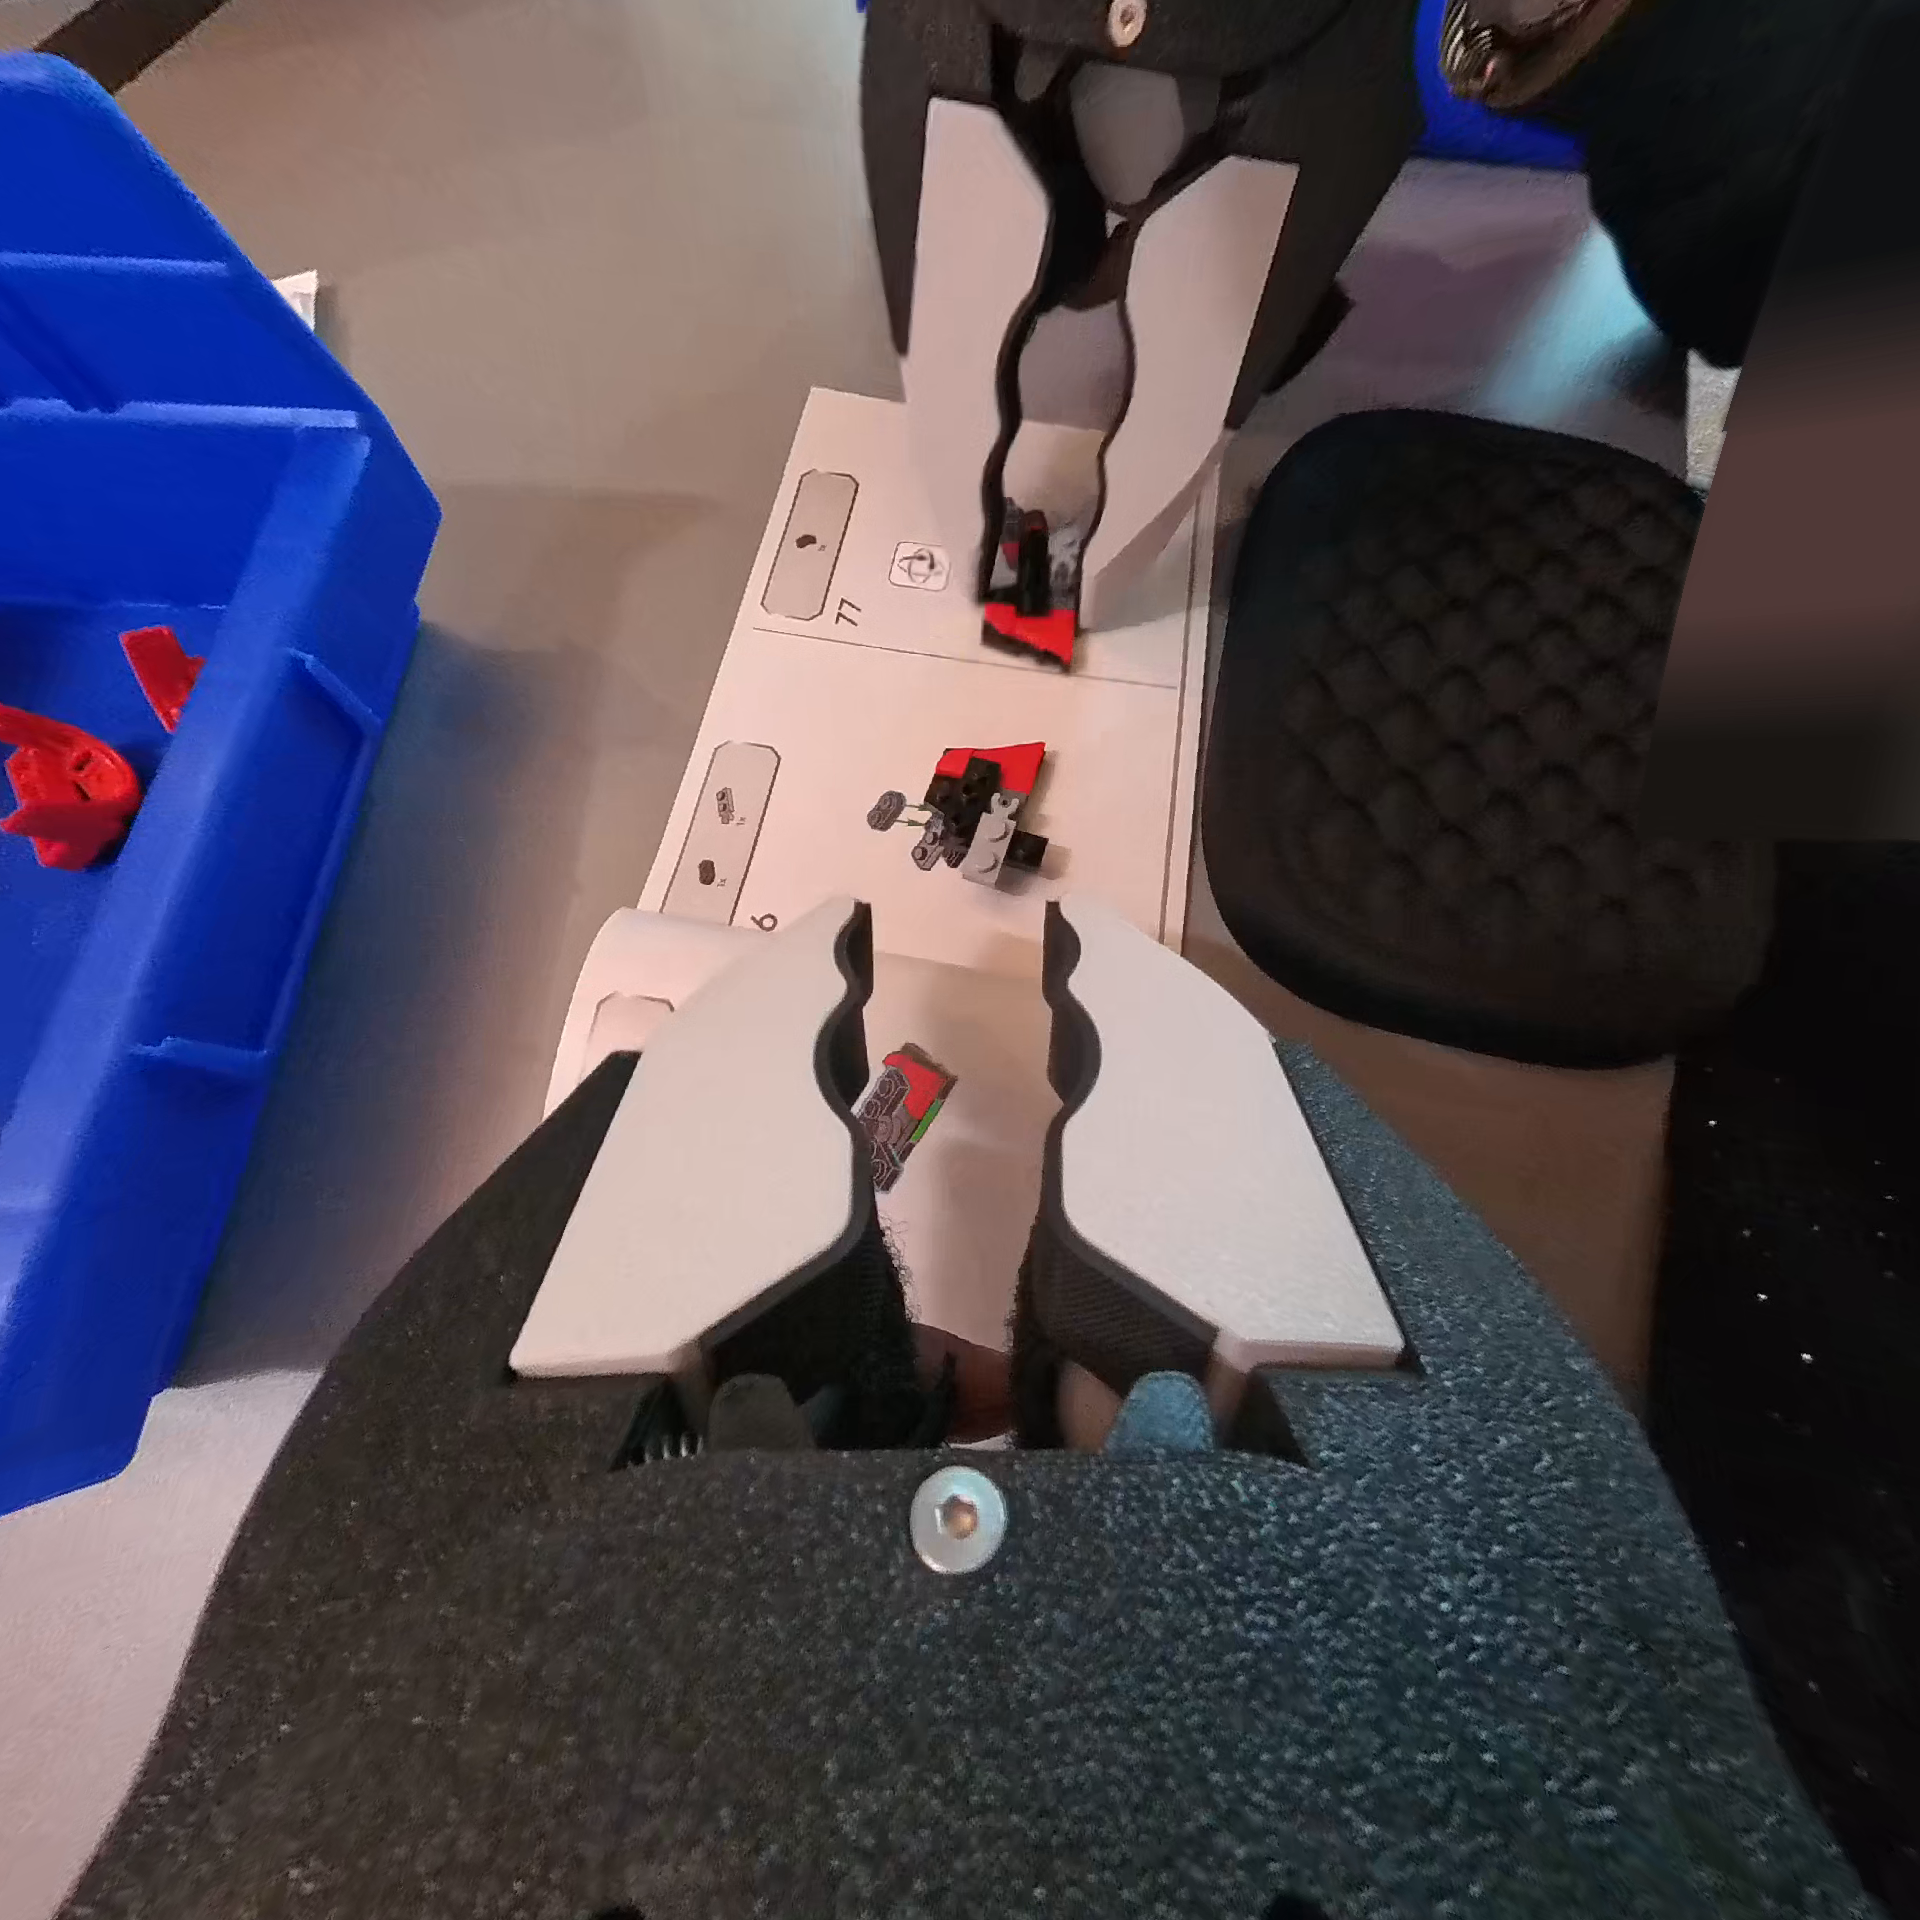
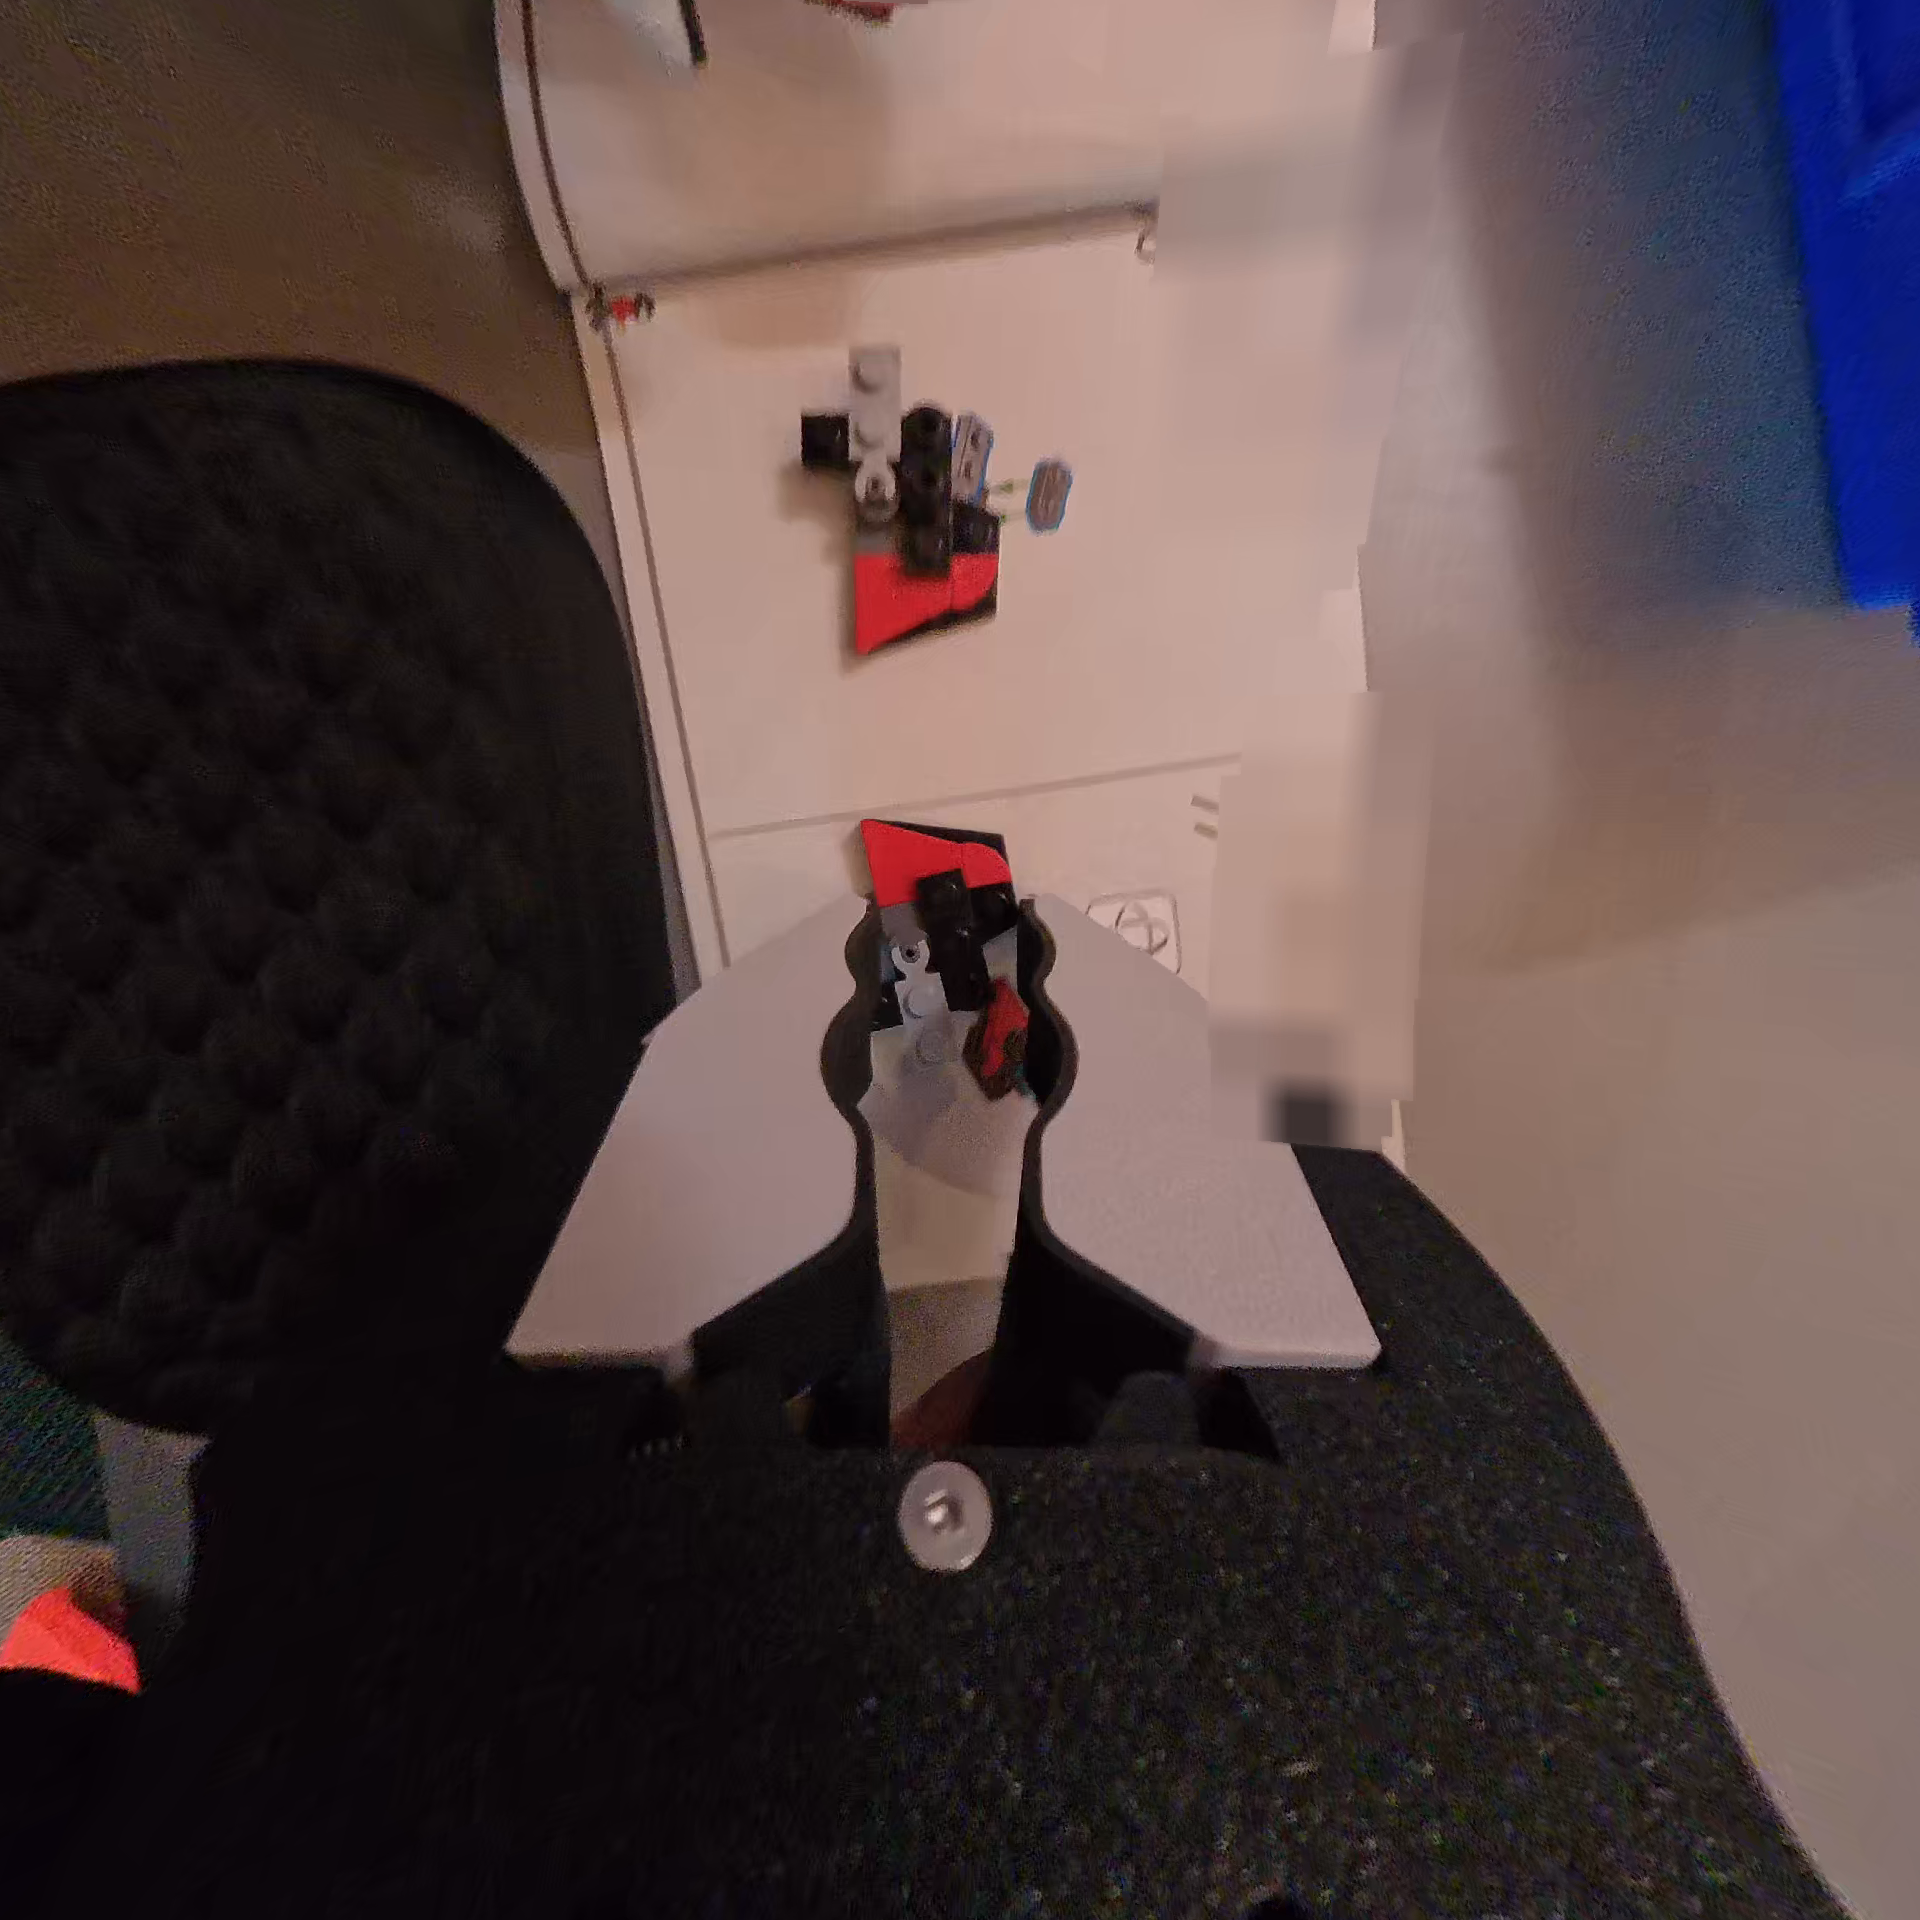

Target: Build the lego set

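Observation:
My right gripper (image 2: 945, 912) is shut on a small red, black and grey lego assembly (image 2: 951, 940); its red wedge end sticks out past the fingertips. It holds the assembly just over the open instruction booklet (image 2: 1091, 675). In the left wrist view the right gripper (image 1: 1039, 608) comes down from the top with the assembly (image 1: 1023, 623) over the booklet page (image 1: 1127, 790). My left gripper (image 1: 954, 920) is open and empty, low over the near part of the booklet. Printed pictures of the build (image 1: 971, 810) lie between the two grippers.
A blue parts bin (image 1: 208, 727) stands at the left with red lego pieces (image 1: 73, 790) inside; its edge also shows in the right wrist view (image 2: 1860, 312). A black quilted chair seat (image 1: 1455, 727) lies beside the booklet's right edge. One gripper's finger ends stand about 11 cm off the other's.

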Demonstrator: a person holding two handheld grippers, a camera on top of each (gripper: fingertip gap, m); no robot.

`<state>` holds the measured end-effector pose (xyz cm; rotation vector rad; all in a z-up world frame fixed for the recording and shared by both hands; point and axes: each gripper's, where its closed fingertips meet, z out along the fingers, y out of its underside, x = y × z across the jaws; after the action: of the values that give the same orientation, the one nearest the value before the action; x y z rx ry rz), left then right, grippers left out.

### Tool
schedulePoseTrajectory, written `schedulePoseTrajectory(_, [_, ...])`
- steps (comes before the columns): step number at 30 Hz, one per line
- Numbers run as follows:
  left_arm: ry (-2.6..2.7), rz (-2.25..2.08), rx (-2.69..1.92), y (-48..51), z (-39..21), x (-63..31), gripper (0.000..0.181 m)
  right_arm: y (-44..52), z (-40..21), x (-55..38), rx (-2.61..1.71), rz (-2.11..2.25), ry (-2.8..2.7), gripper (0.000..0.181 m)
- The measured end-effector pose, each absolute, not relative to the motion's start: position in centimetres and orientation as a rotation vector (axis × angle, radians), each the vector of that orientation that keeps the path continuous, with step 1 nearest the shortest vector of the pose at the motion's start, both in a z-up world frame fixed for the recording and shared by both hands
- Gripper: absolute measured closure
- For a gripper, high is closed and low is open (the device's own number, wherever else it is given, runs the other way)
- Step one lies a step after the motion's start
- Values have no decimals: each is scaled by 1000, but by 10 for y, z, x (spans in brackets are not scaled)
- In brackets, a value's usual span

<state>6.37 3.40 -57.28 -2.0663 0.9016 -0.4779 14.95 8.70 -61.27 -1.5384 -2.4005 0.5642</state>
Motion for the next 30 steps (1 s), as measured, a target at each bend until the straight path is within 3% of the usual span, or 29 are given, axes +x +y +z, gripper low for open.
schedulePoseTrajectory(7, [913, -507, -2066, 35, -575, 67, 151, 79, -613, 178, -1575, 546, -2422, 156])
schedulePoseTrajectory(8, [915, -509, -2067, 34, -576, 67, 151, 79, -612, 178, -1600, 548, -2414, 146])
schedulePoseTrajectory(13, [918, -510, -2060, 31, -574, 68, 151, 64, -585, 131, -1542, 793, -2270, 140])
schedulePoseTrajectory(17, [908, -506, -2059, 28, -574, 65, 151, 60, -604, 104, -1495, 682, -2337, 134])
schedulePoseTrajectory(19, [904, -508, -2056, 27, -573, 65, 151, 60, -613, 98, -1503, 669, -2343, 143])
schedulePoseTrajectory(20, [906, -509, -2053, 26, -573, 65, 151, 58, -610, 96, -1466, 696, -2333, 157])
schedulePoseTrajectory(30, [924, -533, -2045, 21, -576, 67, 151, 39, -611, 119, -1392, 719, -2406, 157])
